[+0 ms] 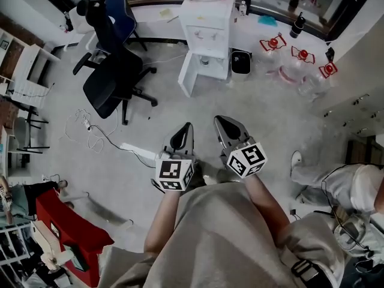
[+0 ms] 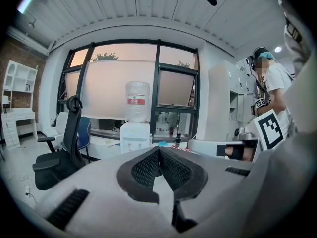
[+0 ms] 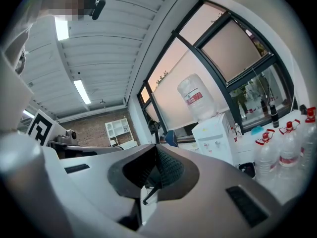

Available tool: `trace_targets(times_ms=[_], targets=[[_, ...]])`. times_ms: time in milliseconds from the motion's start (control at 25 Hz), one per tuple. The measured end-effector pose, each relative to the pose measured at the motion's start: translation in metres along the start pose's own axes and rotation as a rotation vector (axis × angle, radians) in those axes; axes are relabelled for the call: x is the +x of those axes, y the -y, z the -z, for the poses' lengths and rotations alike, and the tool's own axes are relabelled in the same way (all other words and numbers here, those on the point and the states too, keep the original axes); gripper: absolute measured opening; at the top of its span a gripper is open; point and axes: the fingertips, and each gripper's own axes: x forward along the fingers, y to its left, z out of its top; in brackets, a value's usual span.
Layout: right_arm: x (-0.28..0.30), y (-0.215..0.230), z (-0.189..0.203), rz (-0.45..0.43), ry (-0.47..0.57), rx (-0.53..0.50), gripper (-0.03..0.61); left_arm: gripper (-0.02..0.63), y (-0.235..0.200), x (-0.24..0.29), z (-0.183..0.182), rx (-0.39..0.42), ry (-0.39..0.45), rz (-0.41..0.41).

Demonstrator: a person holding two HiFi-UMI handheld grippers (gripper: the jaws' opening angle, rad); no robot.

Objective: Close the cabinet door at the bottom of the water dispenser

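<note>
Door (image 1: 193, 80) at dispenser (image 1: 207, 17) base: looks ajar. Left gripper (image 1: 186, 129), right gripper (image 1: 222, 123): well short of dispenser, jaws closed, empty, set for pushing.

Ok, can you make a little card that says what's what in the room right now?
Water dispenser: by the window, big bottle on top
Cabinet door: looks open, swung out at the bottom
Left hand-held gripper: shut, empty, far from the door
Right hand-held gripper: shut, empty, also far
Office chair: left of the dispenser
Water bottles: on the floor, right of it
</note>
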Motion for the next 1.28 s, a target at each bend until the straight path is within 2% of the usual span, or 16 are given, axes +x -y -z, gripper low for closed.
trace_targets(times_ms=[360, 920, 1280], targets=[[0.067, 0.020, 0.008, 0.060, -0.017, 0.001, 0.009, 0.008, -0.056, 0.045, -0.002, 0.011, -0.022, 0.033], [0.195, 0.031, 0.011, 0.213, -0.043, 0.006, 0.009, 0.009, -0.173, 0.121, -0.011, -0.023, -0.081, 0.197], [0.244, 0.043, 0.017, 0.271, -0.044, 0.014, 0.009, 0.009, -0.216, 0.159, -0.008, -0.025, -0.116, 0.267]])
